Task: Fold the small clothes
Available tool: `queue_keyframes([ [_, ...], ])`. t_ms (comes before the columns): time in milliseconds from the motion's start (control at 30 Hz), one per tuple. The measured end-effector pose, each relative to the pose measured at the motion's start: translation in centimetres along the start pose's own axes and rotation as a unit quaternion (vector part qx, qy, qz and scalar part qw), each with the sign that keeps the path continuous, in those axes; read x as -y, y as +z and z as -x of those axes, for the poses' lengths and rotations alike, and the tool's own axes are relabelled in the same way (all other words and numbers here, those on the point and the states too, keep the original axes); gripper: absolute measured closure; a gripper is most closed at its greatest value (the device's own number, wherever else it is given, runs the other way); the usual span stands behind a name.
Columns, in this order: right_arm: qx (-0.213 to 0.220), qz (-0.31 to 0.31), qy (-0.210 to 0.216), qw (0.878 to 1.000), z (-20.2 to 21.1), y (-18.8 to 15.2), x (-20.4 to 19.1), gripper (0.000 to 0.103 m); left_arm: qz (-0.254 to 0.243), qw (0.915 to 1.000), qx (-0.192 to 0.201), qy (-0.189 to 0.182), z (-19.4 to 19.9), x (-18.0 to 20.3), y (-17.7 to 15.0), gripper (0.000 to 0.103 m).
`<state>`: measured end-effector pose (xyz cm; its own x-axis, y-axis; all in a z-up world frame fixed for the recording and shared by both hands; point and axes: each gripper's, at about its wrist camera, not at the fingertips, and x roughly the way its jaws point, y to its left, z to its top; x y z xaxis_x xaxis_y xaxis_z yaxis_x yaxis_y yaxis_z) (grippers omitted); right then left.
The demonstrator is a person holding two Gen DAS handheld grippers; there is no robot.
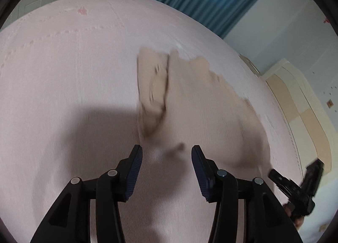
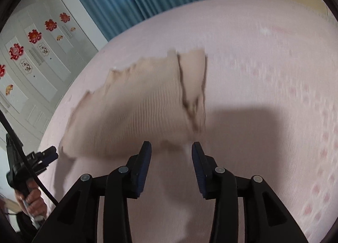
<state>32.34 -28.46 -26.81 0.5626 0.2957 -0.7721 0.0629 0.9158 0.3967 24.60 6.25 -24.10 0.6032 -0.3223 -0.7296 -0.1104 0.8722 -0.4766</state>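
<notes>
Left gripper [image 1: 166, 151] empty | beige garment [image 2: 135, 103] flat | red wall flowers [image 2: 33, 36] right view only

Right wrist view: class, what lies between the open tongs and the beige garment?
Only bare pink bedsheet separates the right tongs from the beige garment.

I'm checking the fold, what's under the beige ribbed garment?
The beige ribbed garment lies on a pink bedspread, visible all round it. Anything directly beneath is covered.

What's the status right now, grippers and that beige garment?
Left gripper open, empty. Right gripper open, empty. Beige ribbed garment lying on pink bedspread, one flap folded over. Nothing in the way.
</notes>
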Motion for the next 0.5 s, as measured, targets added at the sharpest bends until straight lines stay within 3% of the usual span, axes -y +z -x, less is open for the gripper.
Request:
queue_keyframes([
  [133,-0.017,-0.038,0.027,0.999,-0.6,-2.2,0.8,0.063,0.037,0.9985,-0.032,-0.026,-1.2,-0.6,-1.7,0.057],
  [500,-0.012,-0.131,0.063,0.989,-2.2,0.0,2.8,0.058,0.110,0.9917,-0.015,-0.065,-4.5,-2.2,1.3,0.053],
])
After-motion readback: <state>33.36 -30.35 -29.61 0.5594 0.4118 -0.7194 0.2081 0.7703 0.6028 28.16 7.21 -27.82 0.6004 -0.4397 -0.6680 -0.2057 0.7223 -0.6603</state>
